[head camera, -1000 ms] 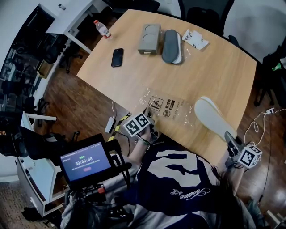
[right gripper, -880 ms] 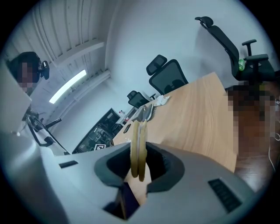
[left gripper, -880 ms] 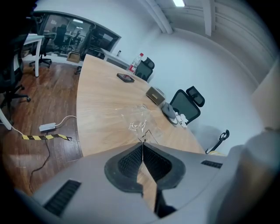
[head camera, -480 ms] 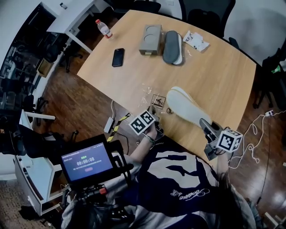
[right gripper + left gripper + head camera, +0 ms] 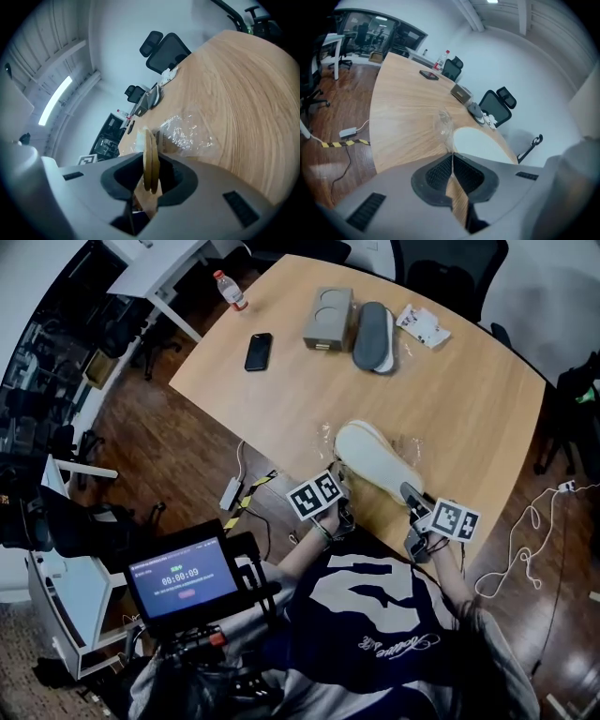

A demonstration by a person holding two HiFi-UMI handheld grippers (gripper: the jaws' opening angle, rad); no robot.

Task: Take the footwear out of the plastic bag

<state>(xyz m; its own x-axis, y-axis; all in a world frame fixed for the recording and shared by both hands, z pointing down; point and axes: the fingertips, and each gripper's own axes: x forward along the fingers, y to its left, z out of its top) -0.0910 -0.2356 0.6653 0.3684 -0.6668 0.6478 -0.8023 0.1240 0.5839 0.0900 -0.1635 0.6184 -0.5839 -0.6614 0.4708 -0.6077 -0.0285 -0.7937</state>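
Observation:
A white slipper (image 5: 375,458) lies tilted over the near table edge, its sole turned up. My right gripper (image 5: 412,499) is shut on its heel end; in the right gripper view the slipper's thin edge (image 5: 150,157) stands between the pads. The clear plastic bag (image 5: 411,446) lies crumpled on the table under and beside the slipper, also visible as the bag (image 5: 187,133) ahead of the right jaws. My left gripper (image 5: 341,495) sits at the table edge just left of the slipper, shut on the bag's film (image 5: 442,124). The slipper (image 5: 480,143) shows right of those jaws.
At the far side of the table are a black phone (image 5: 258,351), a grey box (image 5: 328,319), a second dark-soled slipper (image 5: 373,336), a small packet (image 5: 422,326) and a bottle (image 5: 230,289). Office chairs stand behind the table. Cables lie on the wooden floor (image 5: 239,486).
My right gripper has carried the slipper leftward from the table's right edge to right beside the left gripper, over the bag. The left gripper has hardly moved.

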